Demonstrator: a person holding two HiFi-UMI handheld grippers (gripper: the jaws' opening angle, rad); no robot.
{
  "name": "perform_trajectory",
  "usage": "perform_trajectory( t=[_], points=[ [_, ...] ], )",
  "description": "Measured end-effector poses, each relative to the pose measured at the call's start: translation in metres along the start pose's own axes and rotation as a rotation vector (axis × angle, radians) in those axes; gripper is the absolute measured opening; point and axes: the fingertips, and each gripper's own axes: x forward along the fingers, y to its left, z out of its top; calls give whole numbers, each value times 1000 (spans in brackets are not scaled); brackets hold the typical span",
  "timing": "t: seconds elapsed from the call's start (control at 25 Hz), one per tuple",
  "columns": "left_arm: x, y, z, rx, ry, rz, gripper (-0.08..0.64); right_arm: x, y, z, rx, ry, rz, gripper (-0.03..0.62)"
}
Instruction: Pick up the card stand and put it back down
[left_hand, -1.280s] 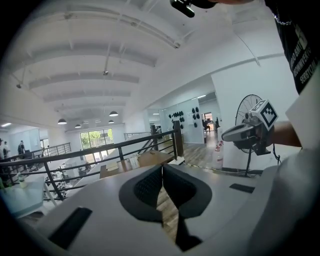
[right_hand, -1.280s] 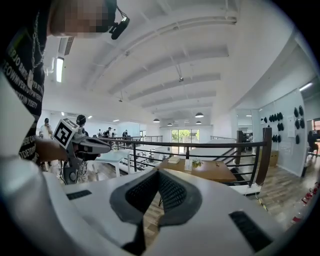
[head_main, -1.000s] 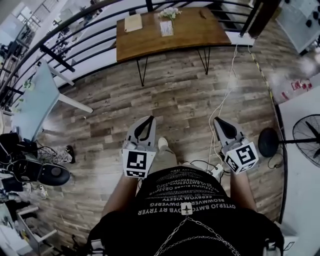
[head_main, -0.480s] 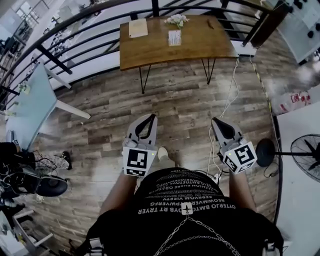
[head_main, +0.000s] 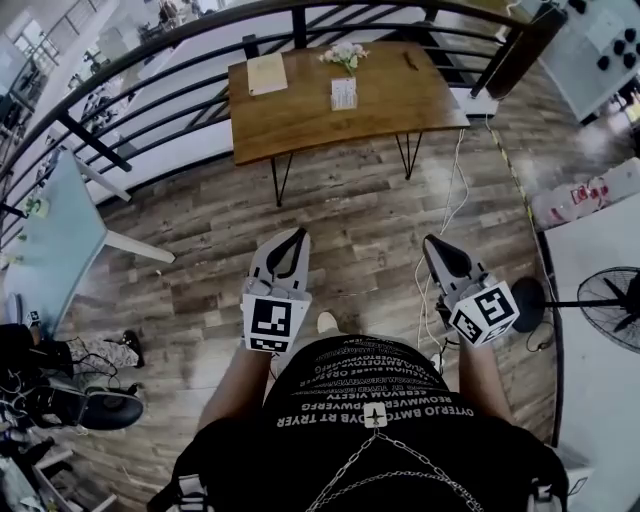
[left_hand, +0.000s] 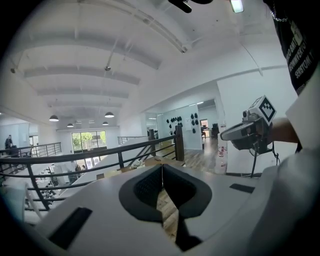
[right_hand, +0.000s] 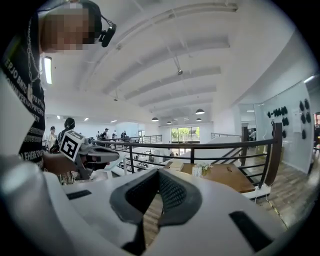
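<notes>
The card stand (head_main: 343, 94) is a small white upright card on the brown wooden table (head_main: 400, 100), far ahead of both grippers, beside a little bunch of flowers (head_main: 345, 55). The right gripper view shows the card stand (right_hand: 197, 171) small and distant too. My left gripper (head_main: 297, 237) is held over the wood floor with its jaws shut and nothing in them; its tips (left_hand: 161, 170) meet. My right gripper (head_main: 432, 243) is level with it to the right, also shut and empty (right_hand: 159, 175). Neither gripper is near the table.
A black railing (head_main: 180, 60) curves behind the table. A tan pad (head_main: 266, 73) lies on the table's left end. A white cable (head_main: 440, 215) runs over the floor. A fan (head_main: 610, 300) stands at right, a pale table (head_main: 55, 220) at left.
The person has walked toward the wooden table, which now sits lower and closer in the head view. Both grippers moved forward with the person and stayed shut.
</notes>
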Motion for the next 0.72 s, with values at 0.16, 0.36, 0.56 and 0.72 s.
perform_trajectory(
  t=[0.16, 0.36, 0.56, 0.72],
  points=[
    [12, 9, -1, 3, 2, -24, 29, 3, -3, 1, -11, 12, -31, 14],
    [28, 8, -5, 5, 11, -58, 29, 1, -5, -7, 19, 23, -46, 14],
    [31, 5, -2, 13, 0, -70, 29, 3, -8, -17, 58, 31, -47, 14],
    [29, 17, -4, 5, 5, -31, 29, 19, -5, -14, 53, 27, 0, 14]
  ],
)
